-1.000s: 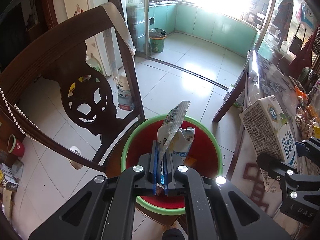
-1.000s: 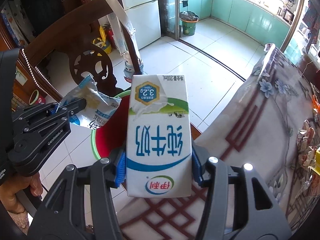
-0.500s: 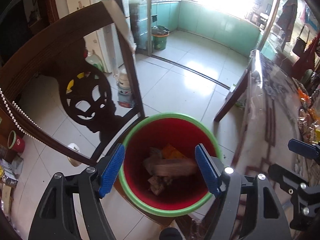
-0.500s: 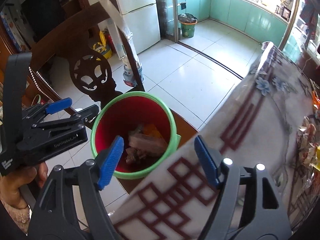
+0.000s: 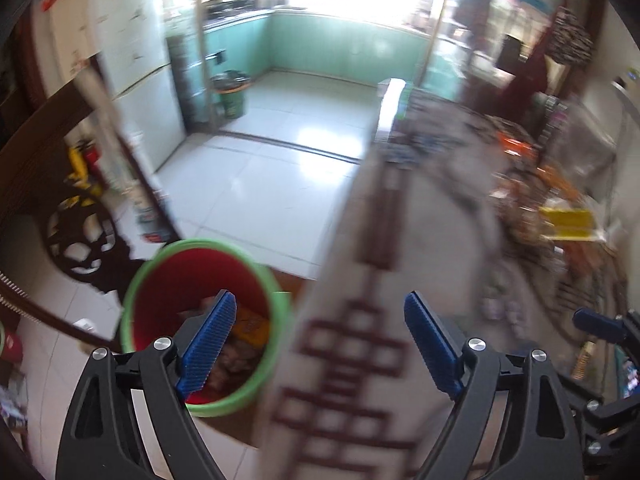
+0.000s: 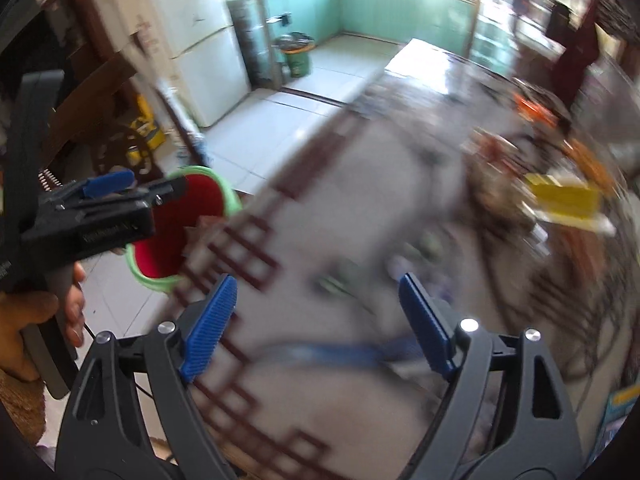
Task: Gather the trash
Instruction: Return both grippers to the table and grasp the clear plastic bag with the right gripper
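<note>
A red bin with a green rim (image 5: 200, 280) stands on the floor beside the table and holds dropped trash (image 5: 244, 328). It also shows in the right wrist view (image 6: 184, 216). My left gripper (image 5: 316, 344) is open and empty, over the table's near edge just right of the bin. My right gripper (image 6: 316, 324) is open and empty above the patterned tablecloth (image 6: 360, 208). The left gripper also shows from the side in the right wrist view (image 6: 120, 192). Both views are motion-blurred.
A dark wooden chair (image 5: 68, 216) stands left of the bin. Blurred clutter and a yellow packet (image 5: 564, 222) lie on the table's right side, also in the right wrist view (image 6: 564, 200). A fridge (image 6: 192, 52) and tiled floor (image 5: 260, 168) lie beyond.
A second ago the left gripper held a wrapper and the right a milk carton over the bin. Both opened and dropped them in. Both grippers have now swung right over the table.
</note>
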Action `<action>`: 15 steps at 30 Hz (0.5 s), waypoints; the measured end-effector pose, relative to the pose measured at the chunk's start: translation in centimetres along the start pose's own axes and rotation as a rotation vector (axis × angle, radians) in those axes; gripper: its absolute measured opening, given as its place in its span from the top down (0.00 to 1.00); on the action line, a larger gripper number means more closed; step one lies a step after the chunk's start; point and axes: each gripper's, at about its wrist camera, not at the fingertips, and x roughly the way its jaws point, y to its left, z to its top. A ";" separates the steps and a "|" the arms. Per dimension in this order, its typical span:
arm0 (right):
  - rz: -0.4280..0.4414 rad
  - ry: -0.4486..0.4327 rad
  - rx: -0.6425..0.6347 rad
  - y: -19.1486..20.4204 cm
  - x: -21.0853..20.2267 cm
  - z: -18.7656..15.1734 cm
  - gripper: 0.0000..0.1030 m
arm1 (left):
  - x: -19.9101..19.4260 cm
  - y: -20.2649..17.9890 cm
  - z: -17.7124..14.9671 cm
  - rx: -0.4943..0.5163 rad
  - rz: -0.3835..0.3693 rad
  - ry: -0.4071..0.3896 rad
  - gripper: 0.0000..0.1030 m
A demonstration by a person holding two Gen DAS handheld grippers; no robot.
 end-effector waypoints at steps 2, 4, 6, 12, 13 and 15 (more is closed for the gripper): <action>-0.032 0.006 0.048 -2.9 -0.9 -1.6 0.20 | -0.2 -3.2 -0.3 0.035 -0.037 0.000 0.20; -0.074 0.012 0.110 -6.1 -1.5 -3.3 0.20 | -0.3 -5.9 -0.6 0.059 -0.072 0.007 0.19; -0.120 0.022 0.200 -10.2 -2.1 -5.3 0.20 | -0.4 -9.0 -1.0 0.085 -0.108 0.014 0.19; -0.197 0.061 0.373 -18.9 -2.8 -10.0 0.20 | -1.2 -15.8 -2.4 0.147 -0.169 0.025 0.19; -0.195 0.071 0.388 -19.8 -2.7 -10.5 0.20 | -1.3 -16.4 -2.6 0.152 -0.170 0.025 0.19; -0.177 0.092 0.409 -21.1 -2.3 -11.5 0.20 | -1.5 -17.7 -2.9 0.157 -0.168 0.026 0.19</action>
